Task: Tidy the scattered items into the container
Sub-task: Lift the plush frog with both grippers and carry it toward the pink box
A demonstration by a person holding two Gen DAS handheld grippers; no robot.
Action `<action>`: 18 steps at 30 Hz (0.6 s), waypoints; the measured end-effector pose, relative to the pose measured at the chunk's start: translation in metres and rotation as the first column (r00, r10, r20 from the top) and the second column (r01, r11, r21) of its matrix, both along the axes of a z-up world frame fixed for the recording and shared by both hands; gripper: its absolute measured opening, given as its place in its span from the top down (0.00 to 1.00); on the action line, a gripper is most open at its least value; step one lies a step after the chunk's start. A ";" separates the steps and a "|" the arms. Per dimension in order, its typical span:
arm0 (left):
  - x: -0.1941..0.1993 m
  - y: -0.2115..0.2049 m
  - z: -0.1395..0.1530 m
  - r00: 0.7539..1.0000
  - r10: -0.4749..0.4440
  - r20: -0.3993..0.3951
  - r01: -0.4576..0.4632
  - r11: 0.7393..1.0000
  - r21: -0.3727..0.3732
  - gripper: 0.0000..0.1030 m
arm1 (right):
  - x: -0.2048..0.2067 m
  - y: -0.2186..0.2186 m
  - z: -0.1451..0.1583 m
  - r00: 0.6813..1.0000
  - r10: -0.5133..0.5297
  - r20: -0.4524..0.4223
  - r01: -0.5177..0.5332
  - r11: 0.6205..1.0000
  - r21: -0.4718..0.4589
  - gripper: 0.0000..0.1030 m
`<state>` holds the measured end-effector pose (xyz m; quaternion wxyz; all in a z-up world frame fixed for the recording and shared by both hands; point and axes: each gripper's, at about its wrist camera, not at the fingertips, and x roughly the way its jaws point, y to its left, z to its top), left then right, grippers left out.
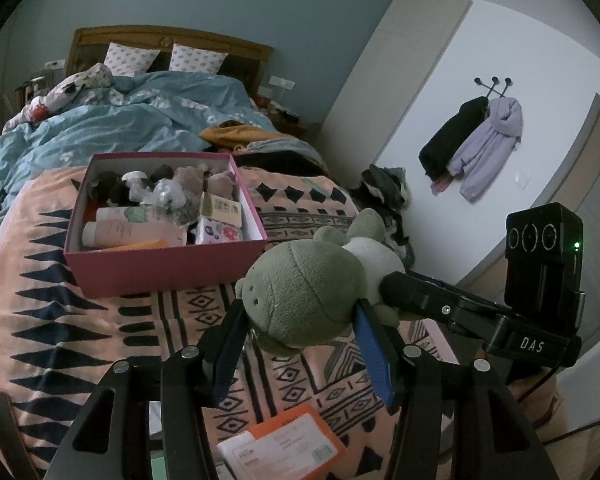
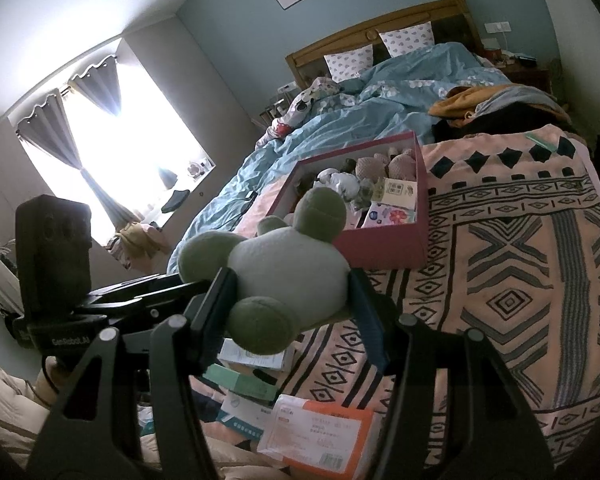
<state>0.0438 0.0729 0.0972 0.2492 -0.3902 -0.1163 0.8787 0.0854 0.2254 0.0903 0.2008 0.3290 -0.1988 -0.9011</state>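
A green and white plush frog (image 1: 308, 284) is held in the air above the patterned blanket by both grippers. My left gripper (image 1: 300, 312) is shut on its green head. My right gripper (image 2: 292, 292) is shut on its white body (image 2: 288, 268); it also shows in the left wrist view (image 1: 384, 288) at the frog's right side. The pink box (image 1: 168, 268) stands on the bed ahead and left of the frog, holding several small plush toys, tubes and packets. It also shows in the right wrist view (image 2: 384, 248), beyond the frog.
An orange and white packet (image 1: 284, 444) lies on the blanket (image 1: 80, 320) below the grippers, with several more boxes (image 2: 252, 384) beside it. A blue duvet (image 1: 100, 124) and clothes (image 1: 240, 136) lie behind the box. Coats (image 1: 476, 148) hang on the right wall.
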 end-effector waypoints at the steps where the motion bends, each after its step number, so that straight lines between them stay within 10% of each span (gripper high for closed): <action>1: -0.001 0.000 0.000 1.000 0.002 0.000 -0.002 1.000 0.001 0.47 | -0.001 0.000 0.000 1.000 0.000 -0.001 0.000 1.000 -0.001 0.42; 18: -0.013 -0.002 0.003 1.000 0.016 0.004 -0.016 1.000 0.008 0.47 | -0.016 0.003 0.003 1.000 -0.001 -0.007 0.001 1.000 0.001 0.42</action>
